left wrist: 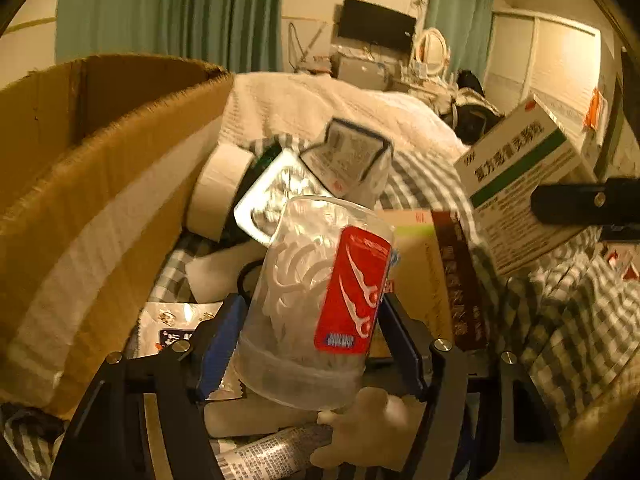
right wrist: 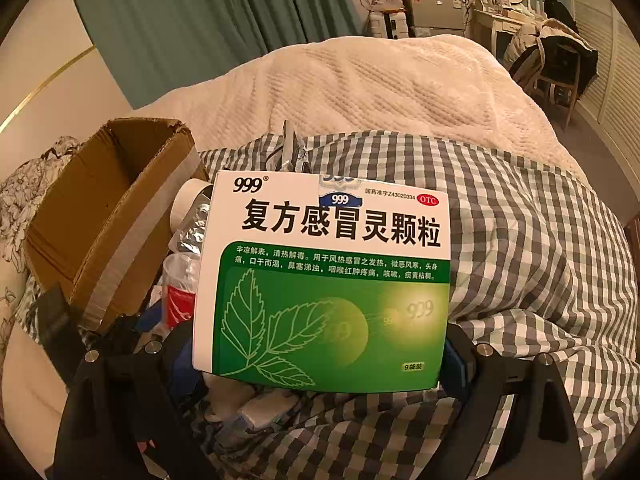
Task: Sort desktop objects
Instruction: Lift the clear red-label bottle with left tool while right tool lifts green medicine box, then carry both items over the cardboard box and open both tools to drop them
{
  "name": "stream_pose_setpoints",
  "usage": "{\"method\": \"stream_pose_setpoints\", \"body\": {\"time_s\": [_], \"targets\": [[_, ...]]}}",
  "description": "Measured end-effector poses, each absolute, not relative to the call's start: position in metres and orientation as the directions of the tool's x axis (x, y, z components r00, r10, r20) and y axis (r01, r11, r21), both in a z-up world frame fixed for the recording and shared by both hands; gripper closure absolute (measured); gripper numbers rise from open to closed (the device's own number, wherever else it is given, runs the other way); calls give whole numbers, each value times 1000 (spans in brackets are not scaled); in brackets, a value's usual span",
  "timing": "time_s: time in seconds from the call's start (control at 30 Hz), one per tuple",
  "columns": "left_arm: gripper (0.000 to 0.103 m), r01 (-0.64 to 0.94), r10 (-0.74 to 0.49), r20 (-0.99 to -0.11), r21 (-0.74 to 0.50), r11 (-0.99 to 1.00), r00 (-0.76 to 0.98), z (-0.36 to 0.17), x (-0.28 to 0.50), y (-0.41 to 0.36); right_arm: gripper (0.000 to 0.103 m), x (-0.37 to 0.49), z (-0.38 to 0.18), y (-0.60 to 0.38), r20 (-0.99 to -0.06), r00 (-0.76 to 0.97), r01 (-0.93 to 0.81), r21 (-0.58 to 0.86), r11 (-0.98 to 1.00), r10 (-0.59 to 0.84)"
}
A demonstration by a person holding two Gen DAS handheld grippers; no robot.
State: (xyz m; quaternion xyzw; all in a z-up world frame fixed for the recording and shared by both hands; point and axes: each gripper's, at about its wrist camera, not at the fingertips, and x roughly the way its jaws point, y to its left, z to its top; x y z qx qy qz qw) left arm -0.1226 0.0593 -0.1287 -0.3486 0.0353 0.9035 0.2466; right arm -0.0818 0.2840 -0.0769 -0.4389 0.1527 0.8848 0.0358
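A clear floss-pick jar (left wrist: 312, 300) with a red label sits between the blue pads of the left gripper (left wrist: 312, 344), long axis running up and away from the claw, lid end toward the wrist. The pads look pressed to its sides, so I read it as gripped, tho motion blur leaves that a bit uncertain.

Landmark: the open cardboard box (left wrist: 100, 168). The jar is just right of the box wall, lower than its rim; the box mouth lies up and to the left of the claw. Judging by that, the left hand is the nearer one for a drop into it.

Right of the box again, farther off, the right gripper (right wrist: 320, 356) is clamped on a green-and-white medicine carton (right wrist: 324, 280), held flat-face to the camera, above the checked cloth (right wrist: 520, 260).

Clutter btw jar and box: a roll of white tape (left wrist: 220, 188), a foil blister pack (left wrist: 276, 192), and a small dark-edged packet (left wrist: 348, 152). The box wall itself is the main obstacle; the jar must rise over it.
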Motion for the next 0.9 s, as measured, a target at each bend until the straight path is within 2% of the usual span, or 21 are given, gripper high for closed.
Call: {"method": "stream_pose_setpoints", "body": {"time_s": [0.17, 0.37, 0.67, 0.9], "targets": [[36, -444, 465, -590, -192, -875, -660, -101, -114, 48, 10, -75, -64, 283, -762, -645, -180, 228, -957, -60], [36, -440, 488, -541, -226, -869, -685, -75, -105, 44, 10, -61, -45, 282, -728, -681, -152, 247, -957, -80], [36, -454, 502, -493, -223, -863, -711, -25, -90, 37, 10, -45, -11, 266, -702, -709, -111, 207, -972, -69], [36, -409, 468, -497, -231, -883, -730, 30, -90, 3, 10, -43, 37, 238, -672, -735, -48, 183, -982, -90]]}}
